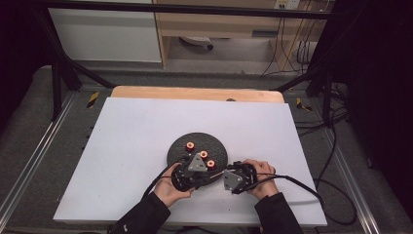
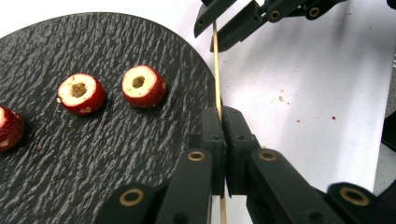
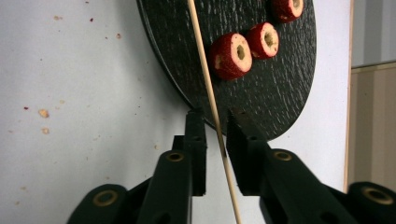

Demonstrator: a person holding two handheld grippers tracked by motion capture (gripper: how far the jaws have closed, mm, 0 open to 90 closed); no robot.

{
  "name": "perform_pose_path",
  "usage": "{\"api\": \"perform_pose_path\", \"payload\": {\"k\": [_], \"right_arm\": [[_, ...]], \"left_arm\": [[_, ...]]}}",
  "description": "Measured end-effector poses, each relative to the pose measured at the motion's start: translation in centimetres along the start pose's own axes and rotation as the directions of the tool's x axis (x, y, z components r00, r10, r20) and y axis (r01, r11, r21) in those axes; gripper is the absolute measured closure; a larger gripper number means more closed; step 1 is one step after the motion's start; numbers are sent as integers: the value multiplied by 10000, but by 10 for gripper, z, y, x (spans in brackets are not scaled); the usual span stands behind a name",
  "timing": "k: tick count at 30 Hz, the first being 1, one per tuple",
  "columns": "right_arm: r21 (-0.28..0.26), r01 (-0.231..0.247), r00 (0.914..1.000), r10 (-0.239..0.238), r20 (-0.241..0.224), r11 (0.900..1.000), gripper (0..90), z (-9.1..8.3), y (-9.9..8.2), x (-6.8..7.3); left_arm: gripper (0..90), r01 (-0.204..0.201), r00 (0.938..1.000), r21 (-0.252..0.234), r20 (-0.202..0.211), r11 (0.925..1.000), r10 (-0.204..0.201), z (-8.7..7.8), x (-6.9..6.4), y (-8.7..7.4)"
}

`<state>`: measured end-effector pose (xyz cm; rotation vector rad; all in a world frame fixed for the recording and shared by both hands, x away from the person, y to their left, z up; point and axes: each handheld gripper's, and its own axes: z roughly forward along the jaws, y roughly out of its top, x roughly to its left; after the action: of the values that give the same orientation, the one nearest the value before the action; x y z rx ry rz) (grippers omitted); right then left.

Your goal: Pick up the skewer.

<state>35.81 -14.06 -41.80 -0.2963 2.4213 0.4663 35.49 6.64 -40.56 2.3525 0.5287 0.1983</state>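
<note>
A round black slate plate (image 1: pixel 180 146) carries three cored red fruit pieces (image 1: pixel 190 145) (image 1: pixel 203 154) (image 1: pixel 211 164). My left gripper (image 1: pixel 208 175) (image 2: pixel 223 116) is shut on a thin wooden skewer (image 2: pixel 216 70) just off the plate's near right edge. The skewer runs on to my right gripper (image 1: pixel 221 172) (image 3: pixel 215 116), whose jaws stand a little apart on either side of the skewer (image 3: pixel 205 65) without pressing on it. In the left gripper view the right gripper (image 2: pixel 219 28) faces mine, with the fruit pieces (image 2: pixel 143 86) (image 2: pixel 81 93) left of the skewer.
The plate (image 3: pixel 280 93) lies on a white board (image 1: pixel 126 146) over a wooden table (image 1: pixel 195 92). Small crumbs (image 3: pixel 43 113) dot the board near the grippers. Black cables (image 1: pixel 302 187) trail off to the right. Metal frame legs (image 1: pixel 56 83) stand beyond the far corners.
</note>
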Motion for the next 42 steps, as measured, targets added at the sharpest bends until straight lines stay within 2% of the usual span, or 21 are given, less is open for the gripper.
{"api": "perform_pose_path", "payload": {"k": [7,13,16,22,27,32,35,39,42], "right_arm": [[-15,388,9992,-388,28,9992,850,-1,0,1],[24,923,9957,-924,120,9957,868,-3,1,1],[137,1184,9929,-1186,111,9929,875,-5,4,-1],[327,1620,9867,-1625,111,9862,883,-6,9,-4],[505,2050,9787,-2053,3,9774,883,-5,14,-5],[589,2409,9705,-2412,-25,9688,884,-4,19,-7],[713,2531,9673,-2535,-26,9648,883,-4,22,-7],[839,2681,9631,-2690,1,9597,883,-5,24,-6],[911,2739,9614,-2752,22,9574,883,-6,25,-6]], "left_arm": [[881,-67,9999,22,81,10000,66,0,0,0],[876,-81,9999,44,77,10000,81,-2,2,1],[855,-67,10000,219,-28,9997,68,-4,3,2],[742,-25,9999,951,103,9955,15,-14,11,6],[723,-222,9997,1814,106,9832,206,-19,16,11],[770,-436,9987,2648,370,9633,350,-16,16,16],[806,-491,9980,2895,517,9559,356,-11,14,17],[851,-700,9971,3161,519,9461,565,-7,11,19],[871,-689,9974,3225,430,9441,582,-7,10,18]]}}
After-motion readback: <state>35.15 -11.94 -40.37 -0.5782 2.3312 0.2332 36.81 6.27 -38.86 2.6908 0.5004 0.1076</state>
